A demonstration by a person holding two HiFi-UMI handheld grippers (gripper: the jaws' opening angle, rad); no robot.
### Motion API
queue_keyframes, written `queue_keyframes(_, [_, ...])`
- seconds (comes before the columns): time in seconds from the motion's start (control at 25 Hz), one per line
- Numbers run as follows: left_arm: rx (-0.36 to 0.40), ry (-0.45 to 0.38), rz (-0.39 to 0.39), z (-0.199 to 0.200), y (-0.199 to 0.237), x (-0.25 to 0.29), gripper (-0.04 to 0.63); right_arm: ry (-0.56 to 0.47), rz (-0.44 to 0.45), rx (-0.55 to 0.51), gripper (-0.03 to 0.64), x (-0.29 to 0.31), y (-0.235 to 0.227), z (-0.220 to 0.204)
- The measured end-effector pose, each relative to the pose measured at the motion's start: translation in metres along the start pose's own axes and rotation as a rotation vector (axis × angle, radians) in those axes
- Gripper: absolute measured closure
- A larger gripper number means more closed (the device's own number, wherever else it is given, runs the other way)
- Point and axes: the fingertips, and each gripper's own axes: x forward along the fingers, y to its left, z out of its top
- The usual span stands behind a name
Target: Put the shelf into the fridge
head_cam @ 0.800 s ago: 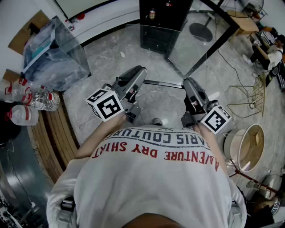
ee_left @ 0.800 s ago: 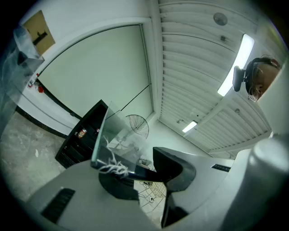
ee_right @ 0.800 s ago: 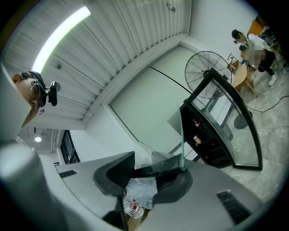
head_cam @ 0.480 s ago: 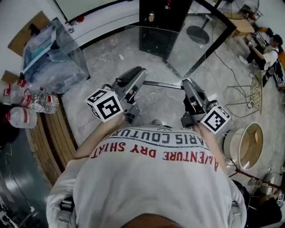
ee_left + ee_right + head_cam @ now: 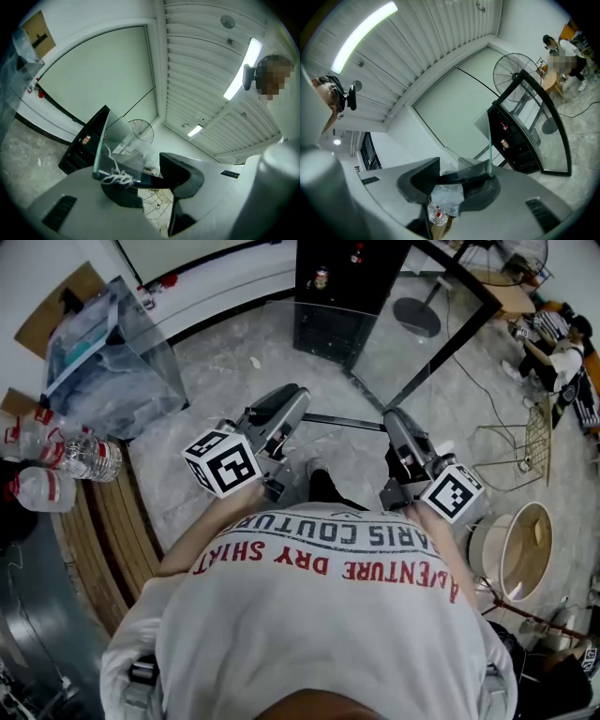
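I carry a clear glass shelf [image 5: 347, 362] with a dark near rim, held level between both grippers. My left gripper [image 5: 284, 407] is shut on the rim's left end, my right gripper [image 5: 397, 426] on its right end. Ahead stands the black fridge [image 5: 342, 287], with its glass door [image 5: 441, 324] swung open to the right. In the left gripper view the jaws [image 5: 147, 180] pinch the shelf's rim, and the glass edge [image 5: 100, 145] rises beside the fridge [image 5: 79, 150]. The right gripper view shows the same grip [image 5: 457, 178] on the glass shelf [image 5: 489, 140].
A plastic-wrapped clear box [image 5: 112, 357] and water bottles [image 5: 61, 456] lie at the left, beside a slatted wooden bench [image 5: 112, 521]. At the right are wire racks [image 5: 544, 437], a round bin [image 5: 520, 549] and a seated person [image 5: 562, 343]. A fan base [image 5: 419, 310] stands behind the door.
The person's dark trouser leg and shoe have stepped forward under the shelf. Both grippers keep their hold, and the view has shifted slightly toward the fridge.
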Motion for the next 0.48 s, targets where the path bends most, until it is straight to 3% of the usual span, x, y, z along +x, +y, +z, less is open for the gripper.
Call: queue_keyframes(0.48, [-0.024, 0.021, 0.033, 0.015, 0.055, 0.062, 0.473, 0.015, -0.004, 0.027, 0.496, 0.052, -0.063, 0.024])
